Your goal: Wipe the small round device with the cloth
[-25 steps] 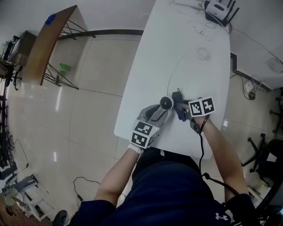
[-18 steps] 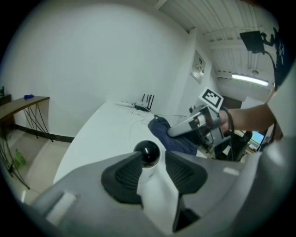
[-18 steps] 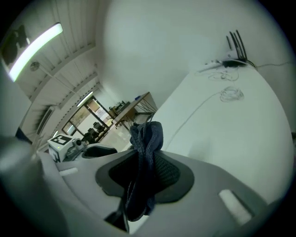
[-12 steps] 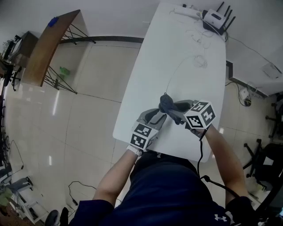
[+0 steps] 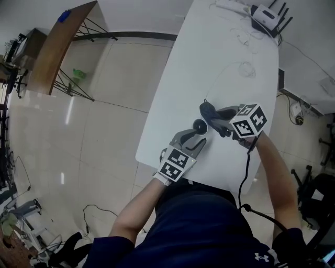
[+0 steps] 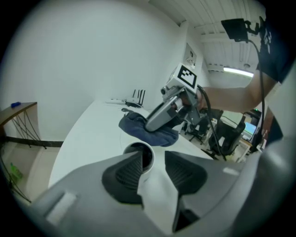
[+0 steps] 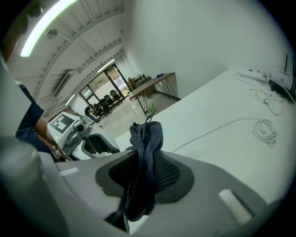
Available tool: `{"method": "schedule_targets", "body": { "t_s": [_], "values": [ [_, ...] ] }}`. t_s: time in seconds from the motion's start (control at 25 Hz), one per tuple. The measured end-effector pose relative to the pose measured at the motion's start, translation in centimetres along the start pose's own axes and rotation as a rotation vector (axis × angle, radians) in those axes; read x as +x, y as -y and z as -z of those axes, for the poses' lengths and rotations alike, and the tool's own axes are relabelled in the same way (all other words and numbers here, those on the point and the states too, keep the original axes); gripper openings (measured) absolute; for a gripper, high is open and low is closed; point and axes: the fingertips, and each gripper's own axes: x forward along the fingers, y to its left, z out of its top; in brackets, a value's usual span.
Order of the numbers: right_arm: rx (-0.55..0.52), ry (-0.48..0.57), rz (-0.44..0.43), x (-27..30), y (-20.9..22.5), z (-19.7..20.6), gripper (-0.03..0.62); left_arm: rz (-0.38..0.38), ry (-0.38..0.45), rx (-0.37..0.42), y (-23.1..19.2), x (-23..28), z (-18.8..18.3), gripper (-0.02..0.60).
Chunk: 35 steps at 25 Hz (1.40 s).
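Observation:
The small round device [image 5: 200, 125], white with a dark face, sits on the white table [image 5: 220, 47] near its front edge. My left gripper [image 5: 196, 133] is shut on it. In the left gripper view the device [image 6: 141, 155] stands at the jaw tips of the left gripper [image 6: 152, 159], its white body running down between the pads. My right gripper [image 5: 217, 116] is shut on a dark blue cloth [image 5: 208, 111], held just above and to the right of the device. The bunched cloth [image 7: 147, 136] fills the jaws of the right gripper [image 7: 145, 159]. From the left, the cloth [image 6: 148, 132] hangs just behind the device.
A thin cable [image 5: 217, 78] runs from the device up the table to a coiled white wire [image 5: 246, 68]. A router [image 5: 269, 15] and a power strip [image 5: 227, 4] sit at the far end. A wooden table [image 5: 57, 44] stands on the floor at left, an office chair [image 5: 319, 193] at right.
Half a second ago the cloth lay over the device; now my right gripper has rolled and lifted it up to the right, baring the device. The left gripper stays put.

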Motion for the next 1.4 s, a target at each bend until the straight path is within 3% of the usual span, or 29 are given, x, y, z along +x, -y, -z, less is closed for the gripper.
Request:
{"method": "schedule_targets", "body": {
  "t_s": [0.32,0.64,0.92,1.16,1.28,1.4],
  "values": [
    [0.078,-0.095,-0.098,3.1,3.0,2.9,0.106,0.004,-0.017,-0.011,0.5,0.2,0.3,0.150],
    [0.229,-0.089,-0.093,6.3,6.1,5.4,0.106,-0.027,0.011,-0.065,0.1,-1.3,0.8,0.150],
    [0.308,0.133,0.060,3.2,4.3,4.1,0.107,-0.049,0.048,-0.068,-1.4,-3.3,0.9,0.150],
    [0.428,0.517,0.134,-2.8,-1.3,1.2,0.107,-0.053,0.056,-0.063,-3.2,-3.4,0.4,0.139],
    [0.478,0.655,0.151,-3.2,-4.0,0.3,0.108,-0.030,0.066,-0.157,-3.9,-3.1,-0.8,0.130],
    [0.524,0.714,0.177,-2.3,-4.9,0.4,0.109,-0.024,0.088,-0.248,-4.6,-2.6,-1.7,0.127]
  ]
}}
